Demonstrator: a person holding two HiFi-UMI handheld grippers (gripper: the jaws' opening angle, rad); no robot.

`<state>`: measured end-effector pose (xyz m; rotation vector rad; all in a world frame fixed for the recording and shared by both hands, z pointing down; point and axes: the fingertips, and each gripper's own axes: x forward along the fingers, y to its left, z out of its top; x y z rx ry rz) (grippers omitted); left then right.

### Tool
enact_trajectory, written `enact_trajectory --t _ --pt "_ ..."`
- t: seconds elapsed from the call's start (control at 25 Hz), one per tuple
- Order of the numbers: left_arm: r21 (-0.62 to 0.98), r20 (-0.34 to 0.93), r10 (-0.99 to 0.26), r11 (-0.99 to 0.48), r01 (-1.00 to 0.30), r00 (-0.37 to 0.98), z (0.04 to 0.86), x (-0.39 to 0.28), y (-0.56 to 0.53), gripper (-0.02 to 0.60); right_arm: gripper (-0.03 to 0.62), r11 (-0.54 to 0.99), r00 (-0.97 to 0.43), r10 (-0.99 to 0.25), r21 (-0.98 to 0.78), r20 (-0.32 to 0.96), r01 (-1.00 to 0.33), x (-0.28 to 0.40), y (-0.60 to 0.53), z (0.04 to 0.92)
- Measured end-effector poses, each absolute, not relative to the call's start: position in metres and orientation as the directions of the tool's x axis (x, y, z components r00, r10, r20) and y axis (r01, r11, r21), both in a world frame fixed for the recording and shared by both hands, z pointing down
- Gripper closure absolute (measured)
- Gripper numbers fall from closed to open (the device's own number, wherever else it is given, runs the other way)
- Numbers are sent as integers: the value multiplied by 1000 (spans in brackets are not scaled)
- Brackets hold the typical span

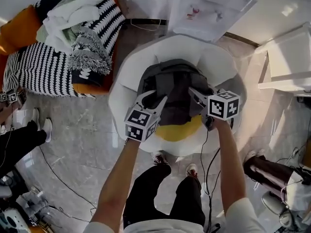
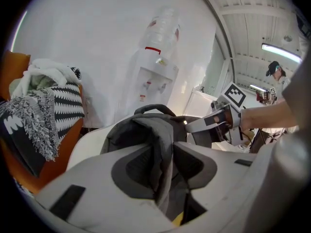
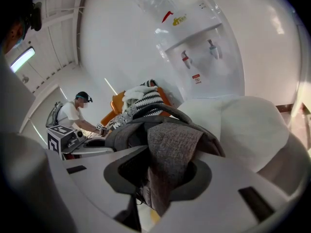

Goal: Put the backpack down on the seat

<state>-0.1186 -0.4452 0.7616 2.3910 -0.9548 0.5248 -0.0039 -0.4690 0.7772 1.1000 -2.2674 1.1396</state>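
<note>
A dark grey backpack (image 1: 172, 89) rests on the round white seat (image 1: 124, 81), over a yellow cushion (image 1: 177, 130). My left gripper (image 1: 154, 99) is at the pack's left side and my right gripper (image 1: 197, 95) at its right side. In the left gripper view, a fold of the backpack's fabric (image 2: 158, 144) runs between the jaws of the left gripper (image 2: 163, 154), with dark gaps beside it. In the right gripper view, a grey strap (image 3: 170, 144) hangs between the jaws of the right gripper (image 3: 167, 171), loose on its left side. The carry handle (image 2: 154, 108) stands up on top.
An orange sofa (image 1: 19, 28) heaped with striped blankets (image 1: 63, 38) stands at the left. A water dispenser (image 2: 155, 67) is against the wall behind the seat. A white table (image 1: 286, 62) is at the right. People's legs (image 1: 19, 140) and cables (image 1: 53, 171) are on the floor.
</note>
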Motion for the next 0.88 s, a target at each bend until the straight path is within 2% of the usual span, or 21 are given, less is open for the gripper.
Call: enact_trajectory --t 0.12,0.32,0.64,0.88 --pt "316 531 -517 -614 -723 671 767 -122 -443 398 473 347 -606 -477 -497 637 -795 4 -466 787" --pt "277 552 -519 -624 -730 653 760 -130 -434 390 405 313 -516 -478 -411 711 -856 26 -460 805" --pt "250 571 -539 -605 -756 620 761 -130 -420 385 402 231 -455 -494 -393 741 -890 51 -445 808" --pt "229 566 -539 -623 -747 623 746 -122 -409 385 402 245 -463 -484 -394 742 -886 57 -429 793"
